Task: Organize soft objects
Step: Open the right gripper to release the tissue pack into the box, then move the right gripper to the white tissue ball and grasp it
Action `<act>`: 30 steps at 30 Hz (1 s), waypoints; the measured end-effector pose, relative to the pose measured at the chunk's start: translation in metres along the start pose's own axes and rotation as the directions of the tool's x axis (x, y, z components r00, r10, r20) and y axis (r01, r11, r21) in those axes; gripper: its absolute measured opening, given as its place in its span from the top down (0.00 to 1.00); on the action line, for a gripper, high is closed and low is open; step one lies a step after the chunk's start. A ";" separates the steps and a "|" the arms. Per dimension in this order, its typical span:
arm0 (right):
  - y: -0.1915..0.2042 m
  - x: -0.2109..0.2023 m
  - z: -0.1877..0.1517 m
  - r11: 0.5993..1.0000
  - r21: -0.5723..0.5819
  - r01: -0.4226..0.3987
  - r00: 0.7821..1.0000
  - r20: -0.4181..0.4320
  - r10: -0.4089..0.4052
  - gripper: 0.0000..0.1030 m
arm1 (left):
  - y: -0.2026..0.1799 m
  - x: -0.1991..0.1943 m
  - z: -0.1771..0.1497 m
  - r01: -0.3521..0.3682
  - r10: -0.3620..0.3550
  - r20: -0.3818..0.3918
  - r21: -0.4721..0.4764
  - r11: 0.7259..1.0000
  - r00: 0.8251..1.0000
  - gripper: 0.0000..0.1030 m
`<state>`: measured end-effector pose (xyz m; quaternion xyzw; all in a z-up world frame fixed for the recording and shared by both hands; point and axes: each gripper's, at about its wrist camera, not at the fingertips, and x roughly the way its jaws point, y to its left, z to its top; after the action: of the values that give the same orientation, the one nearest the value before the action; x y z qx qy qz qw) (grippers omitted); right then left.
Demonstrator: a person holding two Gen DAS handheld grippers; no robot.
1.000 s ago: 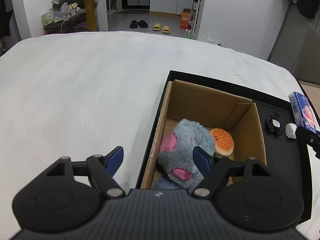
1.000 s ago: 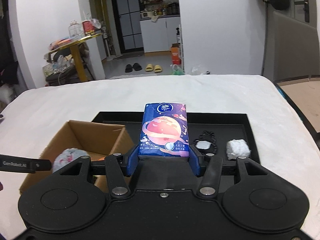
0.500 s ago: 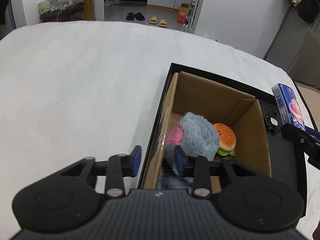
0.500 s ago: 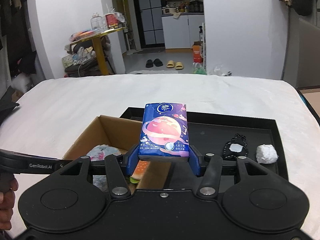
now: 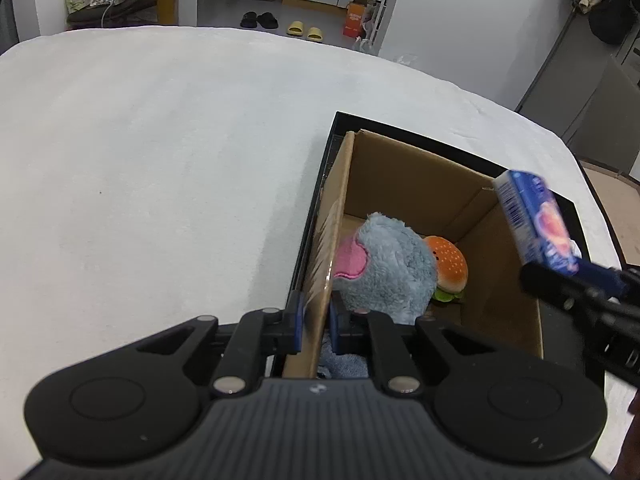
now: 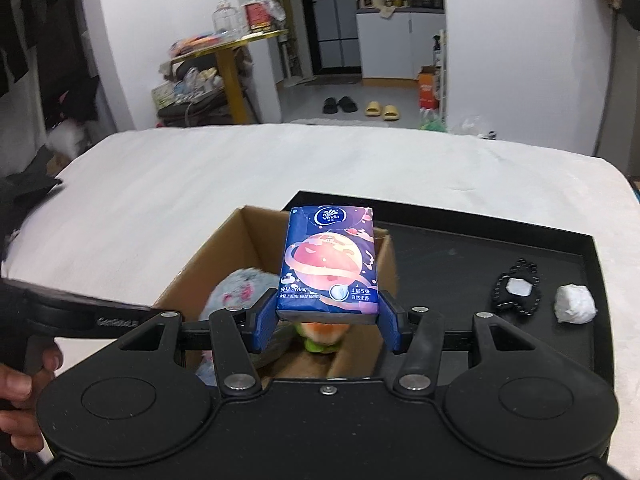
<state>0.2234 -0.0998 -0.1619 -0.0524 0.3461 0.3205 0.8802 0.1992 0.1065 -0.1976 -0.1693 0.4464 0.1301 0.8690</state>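
Note:
A cardboard box (image 5: 420, 184) stands in a black tray (image 6: 460, 236) on the white table. Inside lie a blue-grey plush (image 5: 388, 268) and a burger toy (image 5: 450, 268). My left gripper (image 5: 316, 326) is shut on the box's left wall. My right gripper (image 6: 326, 320) is shut on a blue tissue pack (image 6: 330, 264) and holds it above the box's right side; the pack also shows in the left wrist view (image 5: 536, 224). The box also shows in the right wrist view (image 6: 248, 236), with the plush (image 6: 240, 288) inside.
On the tray's right part lie a black bead bracelet (image 6: 518, 290) and a white crumpled lump (image 6: 576, 304). The white table (image 5: 160, 160) spreads to the left. Beyond its far edge are slippers on the floor and a yellow table.
My left gripper closed from wide open onto the box's left wall. My right gripper carried the tissue pack leftward, from over the tray to above the box.

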 end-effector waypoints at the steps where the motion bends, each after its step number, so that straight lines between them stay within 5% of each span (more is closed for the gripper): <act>1: 0.002 0.000 -0.001 1.000 -0.004 -0.010 1.000 -0.008 0.010 0.51 | 0.000 0.000 0.000 0.004 -0.004 0.000 0.000 1.000 1.000 0.89; 5: 0.011 0.002 -0.004 0.998 -0.027 -0.050 0.997 -0.058 0.048 0.47 | 0.002 0.002 0.001 0.012 -0.012 -0.005 -0.006 1.000 1.000 0.89; 8: 0.017 -0.003 -0.006 0.998 -0.051 -0.035 0.998 -0.046 0.033 0.34 | 0.003 0.002 0.000 0.013 -0.013 -0.007 -0.006 1.000 1.000 0.88; 30: -0.039 -0.005 -0.014 0.989 0.084 0.119 0.993 -0.003 -0.119 0.34 | -0.015 0.000 0.007 -0.046 0.046 0.013 0.016 0.999 0.999 0.78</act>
<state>0.2356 -0.1380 -0.1744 -0.0357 0.3543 0.2525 0.8997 0.2098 0.0958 -0.1908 -0.1513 0.4457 0.1475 0.8699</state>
